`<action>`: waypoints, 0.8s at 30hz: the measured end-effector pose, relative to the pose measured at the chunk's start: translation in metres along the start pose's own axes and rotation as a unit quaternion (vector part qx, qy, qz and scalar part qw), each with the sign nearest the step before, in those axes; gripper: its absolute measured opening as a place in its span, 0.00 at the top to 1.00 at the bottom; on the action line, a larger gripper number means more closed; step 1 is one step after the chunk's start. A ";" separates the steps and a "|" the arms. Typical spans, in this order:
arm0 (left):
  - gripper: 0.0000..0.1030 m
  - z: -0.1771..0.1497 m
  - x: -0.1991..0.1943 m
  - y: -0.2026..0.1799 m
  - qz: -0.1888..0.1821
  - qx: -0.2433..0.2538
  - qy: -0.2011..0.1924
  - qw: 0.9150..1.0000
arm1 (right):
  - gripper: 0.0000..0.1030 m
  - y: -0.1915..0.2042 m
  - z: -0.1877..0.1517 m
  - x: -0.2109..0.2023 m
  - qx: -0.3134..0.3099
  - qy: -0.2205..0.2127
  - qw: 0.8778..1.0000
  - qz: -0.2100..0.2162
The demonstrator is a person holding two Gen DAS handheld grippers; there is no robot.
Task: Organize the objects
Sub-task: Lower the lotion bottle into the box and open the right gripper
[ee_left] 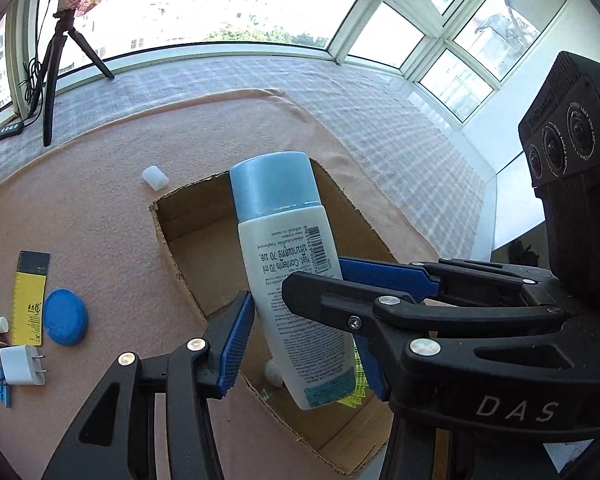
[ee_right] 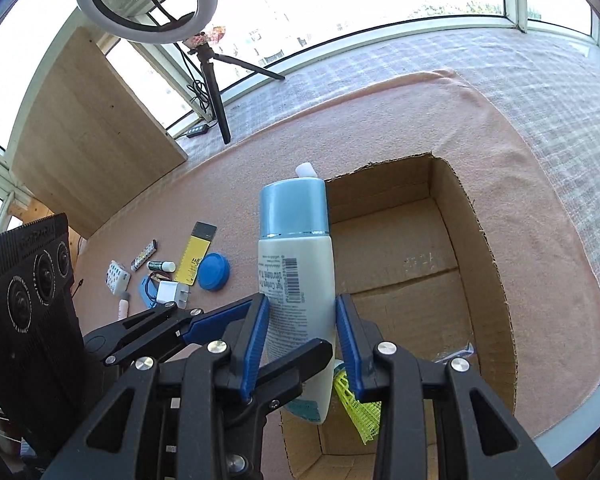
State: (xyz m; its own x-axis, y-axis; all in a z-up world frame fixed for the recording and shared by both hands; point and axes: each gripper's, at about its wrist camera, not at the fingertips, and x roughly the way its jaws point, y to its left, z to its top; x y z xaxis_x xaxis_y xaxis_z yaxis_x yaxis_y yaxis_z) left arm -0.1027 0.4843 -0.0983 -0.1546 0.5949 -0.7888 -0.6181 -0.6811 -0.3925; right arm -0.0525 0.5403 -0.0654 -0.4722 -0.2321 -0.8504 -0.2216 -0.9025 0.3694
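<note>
White-and-blue bottle [ee_right: 298,276] held over the cardboard box [ee_right: 482,248].

Both the left gripper [ee_left: 304,340] and right gripper [ee_right: 302,340] have their jaws clamped on its lower body; smooth rigid plastic, probably light and slippery, best gripped at its flat mid-section.

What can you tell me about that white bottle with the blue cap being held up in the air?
The white plastic bottle with a tall pale-blue cap has small print and a barcode on its side, and a teal patch near its base. It is held cap-up, slightly tilted, above the open brown cardboard box. Both grippers clamp its lower body with ribbed blue pads: the right gripper and the left gripper. Nothing else touches it.
</note>
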 end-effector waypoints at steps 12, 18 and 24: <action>0.25 -0.006 -0.005 0.011 0.027 0.007 0.009 1.000 | 0.34 0.004 -0.001 0.007 -0.015 -0.005 0.999 -0.039; 0.25 -0.017 -0.026 0.031 0.049 -0.004 0.003 0.999 | 0.34 0.016 0.001 0.010 -0.023 -0.007 0.999 -0.048; 0.24 -0.038 -0.061 0.085 0.080 -0.043 -0.003 0.996 | 0.34 0.036 0.009 0.017 -0.032 -0.015 0.998 -0.045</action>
State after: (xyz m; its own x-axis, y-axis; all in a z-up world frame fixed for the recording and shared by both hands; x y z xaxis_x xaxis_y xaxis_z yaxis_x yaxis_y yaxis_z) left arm -0.1161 0.3741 -0.1013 -0.2507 0.4772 -0.8423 -0.5166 -0.8018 -0.3005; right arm -0.0762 0.5070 -0.0626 -0.4791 -0.1381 -0.8668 -0.2100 -0.9408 0.2660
